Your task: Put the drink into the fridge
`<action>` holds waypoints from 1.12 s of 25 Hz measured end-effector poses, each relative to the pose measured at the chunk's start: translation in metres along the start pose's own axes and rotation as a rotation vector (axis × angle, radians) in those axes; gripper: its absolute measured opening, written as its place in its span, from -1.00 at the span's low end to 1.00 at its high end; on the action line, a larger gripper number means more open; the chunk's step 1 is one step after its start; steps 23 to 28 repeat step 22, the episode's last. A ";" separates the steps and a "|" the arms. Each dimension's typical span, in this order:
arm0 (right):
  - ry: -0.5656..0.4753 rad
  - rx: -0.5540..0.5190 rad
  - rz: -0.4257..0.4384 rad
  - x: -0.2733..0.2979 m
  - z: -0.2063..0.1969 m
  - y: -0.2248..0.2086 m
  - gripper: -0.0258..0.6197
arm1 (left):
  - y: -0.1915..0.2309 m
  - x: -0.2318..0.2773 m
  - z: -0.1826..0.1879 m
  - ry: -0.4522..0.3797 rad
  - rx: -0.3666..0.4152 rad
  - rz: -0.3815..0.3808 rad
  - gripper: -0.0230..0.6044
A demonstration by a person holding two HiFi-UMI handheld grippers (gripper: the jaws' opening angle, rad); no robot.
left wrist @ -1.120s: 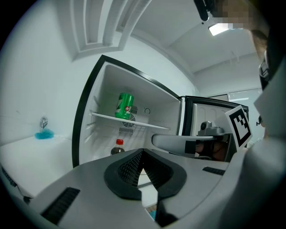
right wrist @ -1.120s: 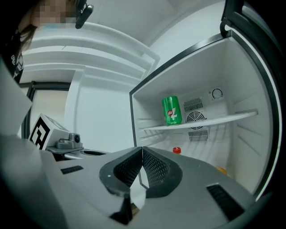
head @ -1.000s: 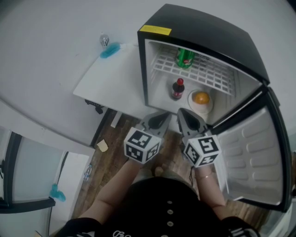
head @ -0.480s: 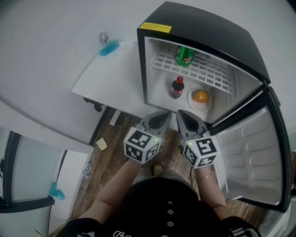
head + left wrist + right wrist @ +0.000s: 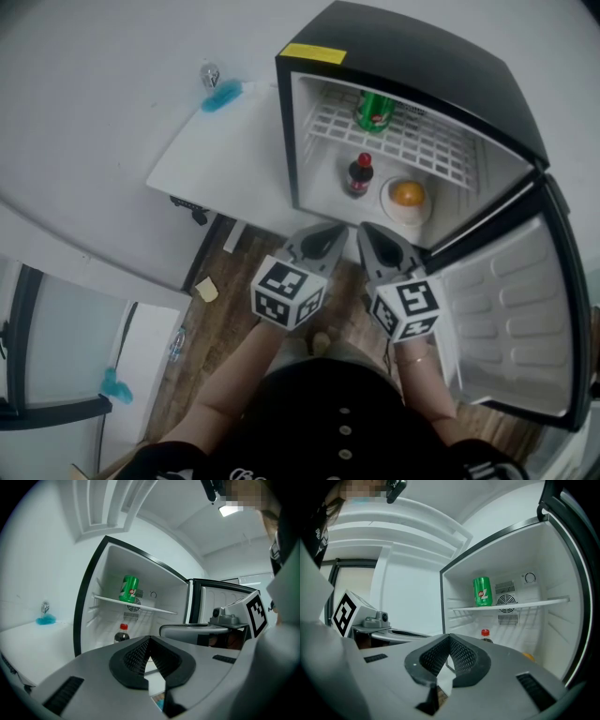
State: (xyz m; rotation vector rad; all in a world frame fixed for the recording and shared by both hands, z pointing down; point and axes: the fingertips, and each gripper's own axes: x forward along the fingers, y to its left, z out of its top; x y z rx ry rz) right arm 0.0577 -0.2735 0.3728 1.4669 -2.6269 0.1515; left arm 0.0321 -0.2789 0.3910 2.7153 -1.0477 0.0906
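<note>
The small black fridge (image 5: 412, 56) stands open in front of me. A green drink can (image 5: 375, 112) stands on its wire shelf (image 5: 422, 150). Below it on the fridge floor is a dark bottle with a red cap (image 5: 359, 177). Both grippers hover side by side just outside the opening, pointing in. My left gripper (image 5: 325, 242) is shut with nothing in it, and so is my right gripper (image 5: 375, 240). The left gripper view shows the can (image 5: 129, 589) and bottle (image 5: 122, 633) beyond its shut tips (image 5: 149, 640). The right gripper view shows the can (image 5: 482, 591) and bottle cap (image 5: 485, 633).
An orange (image 5: 407, 196) lies on a white plate (image 5: 392, 214) at the bottom right of the fridge. The fridge door (image 5: 511, 319) swings open to the right. A white table (image 5: 220, 164) with a blue object (image 5: 222, 96) stands left of the fridge, over wooden floor (image 5: 234, 281).
</note>
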 end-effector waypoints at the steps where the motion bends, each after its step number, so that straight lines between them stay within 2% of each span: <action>1: 0.000 -0.001 -0.002 0.000 0.000 0.000 -0.89 | -0.001 0.000 0.000 0.001 -0.001 0.000 -0.91; 9: -0.004 -0.007 -0.009 -0.001 0.002 -0.002 -0.90 | -0.005 0.002 -0.007 0.026 0.041 -0.001 -0.91; 28: -0.015 0.006 -0.024 -0.006 0.004 -0.003 -0.90 | -0.008 0.000 -0.007 0.025 0.038 0.004 -0.91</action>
